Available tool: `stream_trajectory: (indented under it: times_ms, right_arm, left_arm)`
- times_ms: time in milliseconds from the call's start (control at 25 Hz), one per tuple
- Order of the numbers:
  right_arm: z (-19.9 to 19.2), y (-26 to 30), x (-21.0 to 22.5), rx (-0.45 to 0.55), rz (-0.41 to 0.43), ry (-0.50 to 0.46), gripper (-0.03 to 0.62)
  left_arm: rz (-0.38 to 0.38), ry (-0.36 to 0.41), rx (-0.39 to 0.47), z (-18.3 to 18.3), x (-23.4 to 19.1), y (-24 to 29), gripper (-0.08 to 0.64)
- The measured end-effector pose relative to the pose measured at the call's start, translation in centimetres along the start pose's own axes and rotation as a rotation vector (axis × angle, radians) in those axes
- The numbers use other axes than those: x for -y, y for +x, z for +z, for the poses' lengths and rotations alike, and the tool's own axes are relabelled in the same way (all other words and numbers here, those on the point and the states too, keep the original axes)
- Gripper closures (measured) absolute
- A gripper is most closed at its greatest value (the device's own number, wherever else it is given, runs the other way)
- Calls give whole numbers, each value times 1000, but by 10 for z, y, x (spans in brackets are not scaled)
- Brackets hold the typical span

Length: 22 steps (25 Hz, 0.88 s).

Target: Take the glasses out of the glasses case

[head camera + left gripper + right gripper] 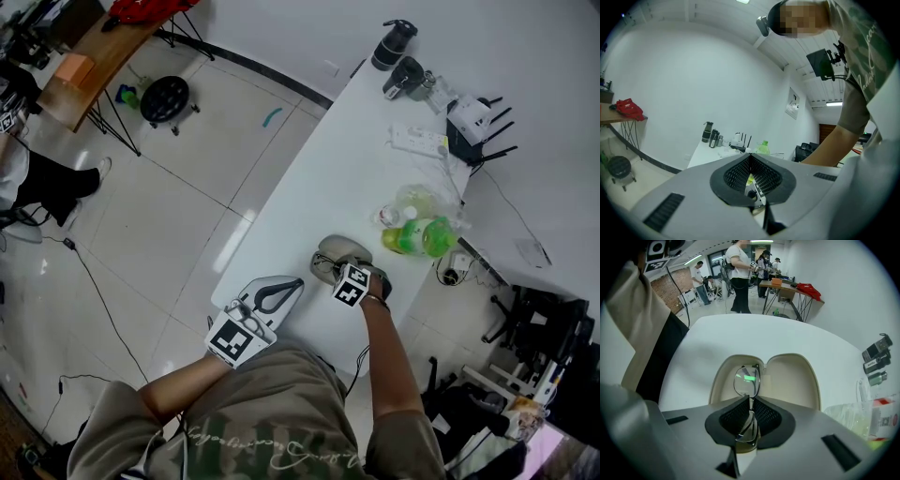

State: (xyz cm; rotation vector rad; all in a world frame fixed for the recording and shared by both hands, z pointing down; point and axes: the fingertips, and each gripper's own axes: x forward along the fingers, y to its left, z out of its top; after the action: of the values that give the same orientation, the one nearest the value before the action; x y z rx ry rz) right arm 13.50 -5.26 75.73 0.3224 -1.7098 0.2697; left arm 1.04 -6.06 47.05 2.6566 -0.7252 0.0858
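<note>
The right gripper [750, 398] grasps the glasses [746, 379] in its jaws, at the open glasses case [794, 376]. The left gripper [751, 156] holds its jaws together, empty.

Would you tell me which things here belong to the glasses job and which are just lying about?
Job: glasses, open glasses case, right gripper shut on the glasses.
Lying about: green bottle, power strip, router, black flask.

We see our left gripper [751, 160] with its jaws pressed together at the tips, and beyond them a white table [703, 152] carrying dark flasks [708, 132], a black router [740, 142] and a green bottle [763, 147], with a bare forearm [825, 152] at right.
</note>
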Motion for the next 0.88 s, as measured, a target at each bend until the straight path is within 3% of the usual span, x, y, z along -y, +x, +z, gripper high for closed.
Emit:
stream_trajectory:
  times_ms: [880]
  right_arm:
    - [-6, -1, 0, -3, -84, -9, 561]
  left_arm:
    - [-16, 8, -22, -4, 13, -1, 552]
